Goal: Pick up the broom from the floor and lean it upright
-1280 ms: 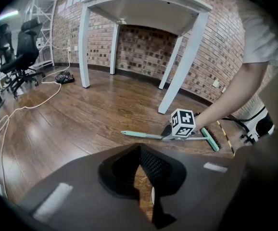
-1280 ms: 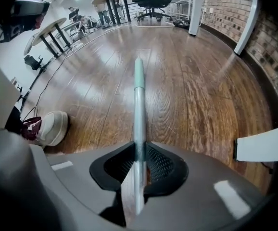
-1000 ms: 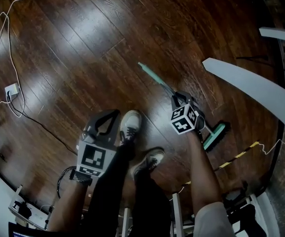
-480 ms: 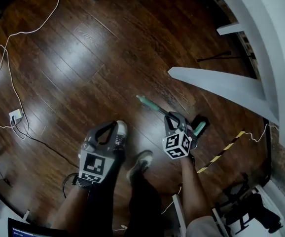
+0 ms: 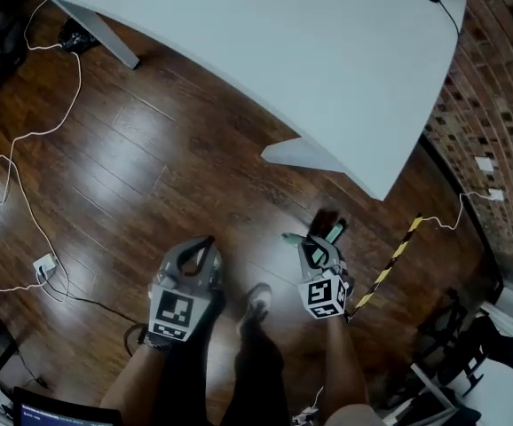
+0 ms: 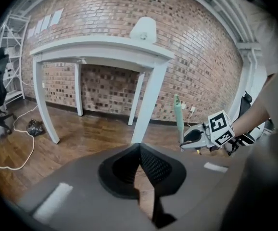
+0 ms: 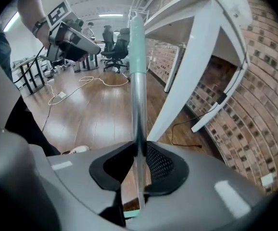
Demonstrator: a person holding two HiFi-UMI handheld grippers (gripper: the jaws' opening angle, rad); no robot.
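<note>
The right gripper (image 7: 140, 150) is clamping the broom (image 7: 138, 81) by its metal shaft, its jaws having just been opening slightly while pressing on it, and is holding it near upright with the green grip uppermost and the teal head below. Beside it, the left gripper (image 6: 140, 147) is hovering with jaws together on nothing. Beyond them, a white table (image 5: 283, 60) is standing over the wooden floor (image 5: 132, 158) before a brick wall (image 6: 105, 13).

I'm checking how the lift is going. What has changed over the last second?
The right gripper, shut on the broom, rose and swung its handle from a low slant to nearly upright. Its jaws have just opened slightly, with the handle still between them. The left gripper rose too, still empty and shut.
</note>
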